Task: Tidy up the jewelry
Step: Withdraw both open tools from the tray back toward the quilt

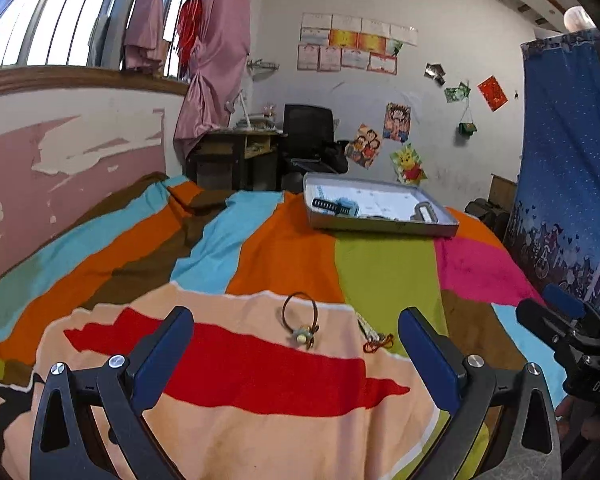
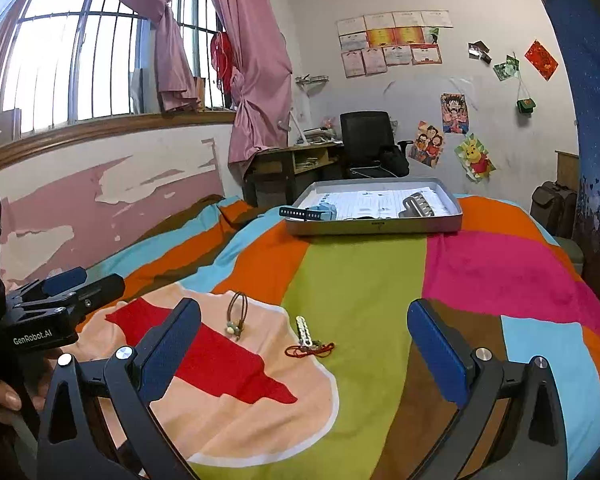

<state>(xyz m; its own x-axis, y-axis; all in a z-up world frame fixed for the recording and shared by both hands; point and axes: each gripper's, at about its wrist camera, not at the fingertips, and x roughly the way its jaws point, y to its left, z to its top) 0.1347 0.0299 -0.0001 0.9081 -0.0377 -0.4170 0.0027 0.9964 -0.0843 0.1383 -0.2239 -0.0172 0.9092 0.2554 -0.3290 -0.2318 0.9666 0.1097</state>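
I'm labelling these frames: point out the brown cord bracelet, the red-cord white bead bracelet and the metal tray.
brown cord bracelet (image 1: 299, 314): left wrist view, on its cord loop.
white bead bracelet (image 2: 305, 332): right wrist view, on its bead strand.
metal tray (image 2: 374, 229): right wrist view, on its front wall.

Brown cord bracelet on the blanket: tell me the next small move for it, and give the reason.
Probably lower the left gripper straight ahead onto the brown cord bracelet and close on its loop. Both grippers are open and empty, the bracelet lies loose between the left fingers' line of sight, and the tray beyond already holds a watch, so this piece seems next to go there.
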